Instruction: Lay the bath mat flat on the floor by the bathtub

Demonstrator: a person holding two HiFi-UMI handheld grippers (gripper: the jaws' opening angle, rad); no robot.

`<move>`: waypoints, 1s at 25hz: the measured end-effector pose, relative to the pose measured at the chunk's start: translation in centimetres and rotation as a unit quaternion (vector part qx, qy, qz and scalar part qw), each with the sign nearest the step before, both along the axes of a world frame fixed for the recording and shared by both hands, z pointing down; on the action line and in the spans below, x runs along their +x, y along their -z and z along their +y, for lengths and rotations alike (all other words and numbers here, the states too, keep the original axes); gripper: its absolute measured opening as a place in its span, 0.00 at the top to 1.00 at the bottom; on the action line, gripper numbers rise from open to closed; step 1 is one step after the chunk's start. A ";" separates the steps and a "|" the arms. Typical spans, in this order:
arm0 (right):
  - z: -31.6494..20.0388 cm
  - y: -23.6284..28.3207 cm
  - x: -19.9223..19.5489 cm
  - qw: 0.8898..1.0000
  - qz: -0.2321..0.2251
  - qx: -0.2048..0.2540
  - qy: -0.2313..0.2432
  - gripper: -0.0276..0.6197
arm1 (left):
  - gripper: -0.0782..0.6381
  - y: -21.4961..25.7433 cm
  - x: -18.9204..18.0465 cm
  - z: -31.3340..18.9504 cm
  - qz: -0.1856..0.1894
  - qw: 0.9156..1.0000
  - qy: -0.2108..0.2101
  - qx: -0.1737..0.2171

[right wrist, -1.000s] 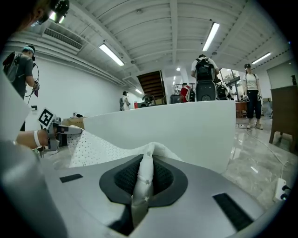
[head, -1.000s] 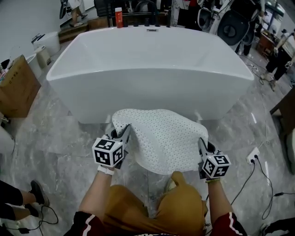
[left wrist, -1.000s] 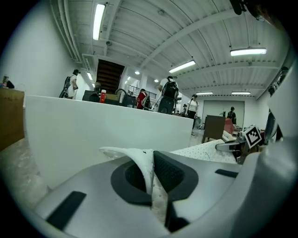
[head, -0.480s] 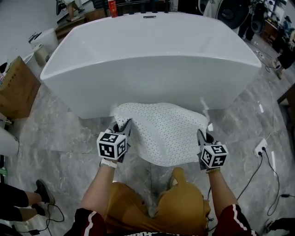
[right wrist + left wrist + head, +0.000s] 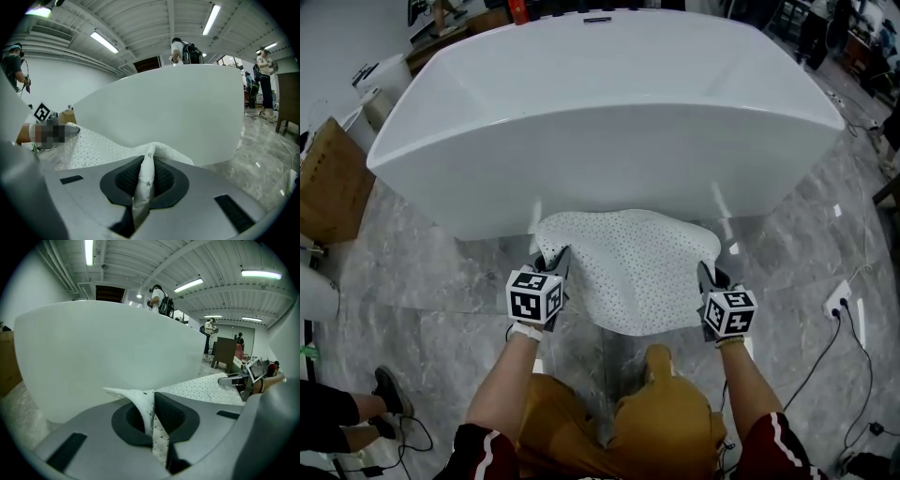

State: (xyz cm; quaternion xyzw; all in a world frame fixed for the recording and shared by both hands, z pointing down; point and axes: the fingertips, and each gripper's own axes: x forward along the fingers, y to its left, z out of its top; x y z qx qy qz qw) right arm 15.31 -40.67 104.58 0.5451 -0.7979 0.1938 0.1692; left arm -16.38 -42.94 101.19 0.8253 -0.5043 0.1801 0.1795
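**Mat held by two corners in front of the tub**

A large white freestanding bathtub (image 5: pixel 600 112) fills the far side, standing on a grey marbled tile floor (image 5: pixel 422 272). Just before its near wall, a white perforated rubber bath mat (image 5: pixel 637 272) sags between the two tools, humped rather than flat, above the person's tan-trousered knees (image 5: pixel 666 412). A brown cardboard box (image 5: pixel 333 187) stands well off to the left. The left gripper (image 5: pixel 553 265) pinches the mat's left corner, and the right gripper (image 5: pixel 708 279) is clamped on its right corner. A white socket block (image 5: pixel 838 300) with black cables lies on the tiles to the right.
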 end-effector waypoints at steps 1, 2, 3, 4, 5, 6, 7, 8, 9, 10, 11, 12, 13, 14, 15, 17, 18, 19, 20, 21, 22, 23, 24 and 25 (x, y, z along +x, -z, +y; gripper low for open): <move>-0.4 -0.7 0.0 1.000 0.001 -0.003 0.001 0.89 | 0.85 -0.7 0.1 -0.4 -0.002 1.000 0.002 -0.006; -0.9 -1.3 0.1 1.000 0.002 -0.006 0.001 0.89 | 0.85 -1.4 0.3 -0.9 -0.005 1.000 0.003 -0.011; -1.3 -2.0 0.2 1.000 0.004 -0.009 0.002 0.89 | 0.85 -2.1 0.6 -1.4 -0.010 1.000 0.001 -0.016; -1.6 -2.8 0.3 1.000 0.005 -0.013 0.002 0.89 | 0.85 -2.7 0.9 -1.8 -0.017 1.000 -0.001 -0.018; -1.9 -3.5 0.4 1.000 0.005 -0.017 0.002 0.89 | 0.85 -3.3 1.2 -2.2 -0.025 0.999 -0.004 -0.020; -2.2 -4.2 0.4 1.000 0.005 -0.020 0.002 0.89 | 0.85 -3.8 1.3 -2.6 -0.033 0.999 -0.006 -0.022; -2.5 -5.0 0.5 1.000 0.004 -0.023 0.003 0.89 | 0.85 -4.3 1.5 -3.0 -0.038 0.999 -0.007 -0.024; -2.8 -5.7 0.5 1.000 0.004 -0.027 0.003 0.89 | 0.85 -4.8 1.6 -3.3 -0.043 0.999 -0.006 -0.026; -3.2 -6.4 0.7 0.999 0.004 -0.031 0.003 0.89 | 0.85 -5.4 1.7 -3.6 -0.047 0.998 -0.004 -0.030; -3.4 -7.0 0.8 0.999 0.005 -0.036 0.002 0.89 | 0.85 -6.0 1.8 -3.8 -0.051 0.998 -0.003 -0.034; -3.7 -7.7 1.1 0.999 0.005 -0.041 0.002 0.89 | 0.85 -6.6 2.0 -3.9 -0.054 0.998 -0.003 -0.037; -3.9 -8.3 1.3 0.999 0.006 -0.045 0.001 0.89 | 0.85 -7.1 2.2 -4.0 -0.057 0.998 -0.002 -0.040; -4.1 -8.9 1.5 0.999 0.007 -0.049 0.000 0.89 | 0.85 -7.5 2.3 -4.1 -0.059 0.997 -0.001 -0.041; -4.3 -9.4 1.8 0.999 0.008 -0.053 -0.001 0.89 | 0.85 -7.9 2.5 -4.2 -0.060 0.997 0.001 -0.043; -4.5 -9.9 1.9 0.998 0.008 -0.056 -0.002 0.89 | 0.85 -8.2 2.6 -4.3 -0.061 0.997 0.002 -0.044; -4.7 -10.9 2.3 0.998 0.007 -0.061 -0.003 0.89 | 0.85 -8.8 2.8 -4.5 -0.066 0.997 0.002 -0.046; -4.6 -11.3 2.5 0.998 0.007 -0.064 -0.004 0.89 | 0.85 -9.1 2.9 -4.5 -0.069 0.997 0.001 -0.047; -4.5 -11.6 2.7 0.998 0.006 -0.066 -0.004 0.89 | 0.85 -9.3 3.0 -4.4 -0.071 0.996 0.000 -0.048; -4.3 -12.0 2.9 0.998 0.006 -0.068 -0.006 0.89 | 0.85 -9.5 3.0 -4.2 -0.074 0.996 0.000 -0.049; -4.2 -12.3 3.0 0.998 0.004 -0.069 -0.008 0.89 | 0.85 -9.7 3.0 -4.1 -0.075 0.996 0.000 -0.050; -4.0 -12.6 3.1 0.997 0.002 -0.071 -0.010 0.89 | 0.85 -9.9 2.9 -4.0 -0.077 0.996 0.000 -0.051; -3.9 -13.0 3.1 0.997 0.002 -0.073 -0.011 0.89 | 0.85 -10.1 2.8 -3.9 -0.078 0.996 0.001 -0.051; -3.8 -13.3 3.1 0.997 0.003 -0.074 -0.011 0.89 | 0.85 -10.2 2.8 -3.9 -0.080 0.995 0.001 -0.052; -3.8 -13.6 3.1 0.997 0.004 -0.075 -0.010 0.89 | 0.85 -10.4 2.8 -3.9 -0.081 0.995 0.000 -0.052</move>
